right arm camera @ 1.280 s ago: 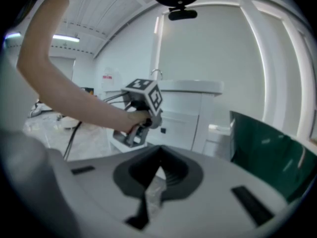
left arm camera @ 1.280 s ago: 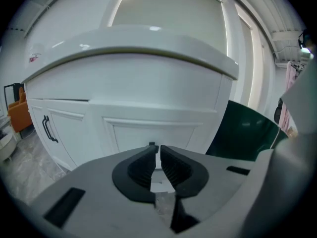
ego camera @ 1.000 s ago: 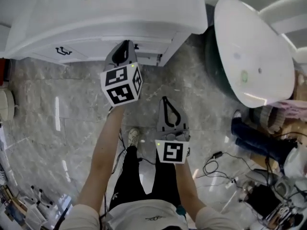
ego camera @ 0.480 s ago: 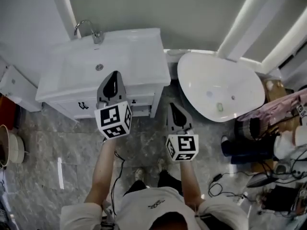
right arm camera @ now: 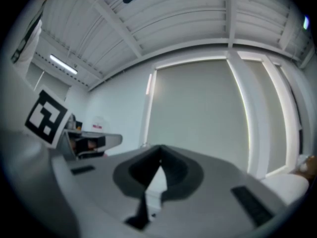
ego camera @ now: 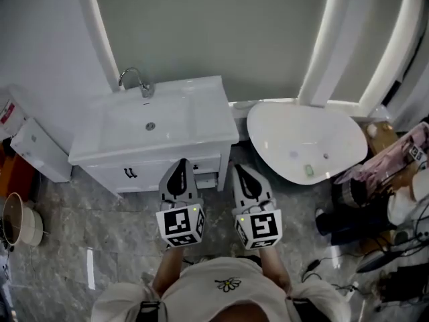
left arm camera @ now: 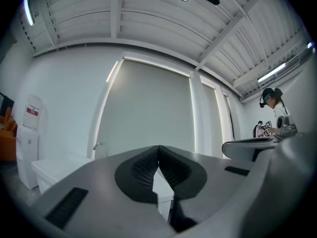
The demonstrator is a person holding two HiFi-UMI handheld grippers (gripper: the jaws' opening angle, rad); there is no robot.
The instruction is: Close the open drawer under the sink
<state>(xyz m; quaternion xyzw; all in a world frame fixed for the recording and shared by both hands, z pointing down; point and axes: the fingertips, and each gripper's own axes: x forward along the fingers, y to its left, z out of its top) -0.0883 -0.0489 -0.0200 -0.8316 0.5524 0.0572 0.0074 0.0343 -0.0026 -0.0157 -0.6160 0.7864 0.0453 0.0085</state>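
Note:
The white sink cabinet (ego camera: 151, 123) with a chrome faucet (ego camera: 137, 80) stands against the wall ahead. Its front carries a black handle (ego camera: 129, 173). At the front's right end the drawer (ego camera: 208, 178) shows a thin dark line at its edge; I cannot tell whether it stands ajar. My left gripper (ego camera: 179, 162) is held up in front of that drawer, apart from it. Its jaws are shut and hold nothing (left arm camera: 158, 150). Beside it, my right gripper (ego camera: 240, 167) points the same way, also shut and holding nothing (right arm camera: 159, 150).
A large white oval tub (ego camera: 305, 139) lies right of the cabinet. A small white unit (ego camera: 37, 149) and a round bowl (ego camera: 17, 220) sit at the left. Cables and clutter (ego camera: 395, 206) fill the right side. A person (left arm camera: 272, 100) stands far off to the right.
Both grippers have risen from low by the drawer front to chest height. The view has lifted, so the cabinet now sits farther off and the wall shows.

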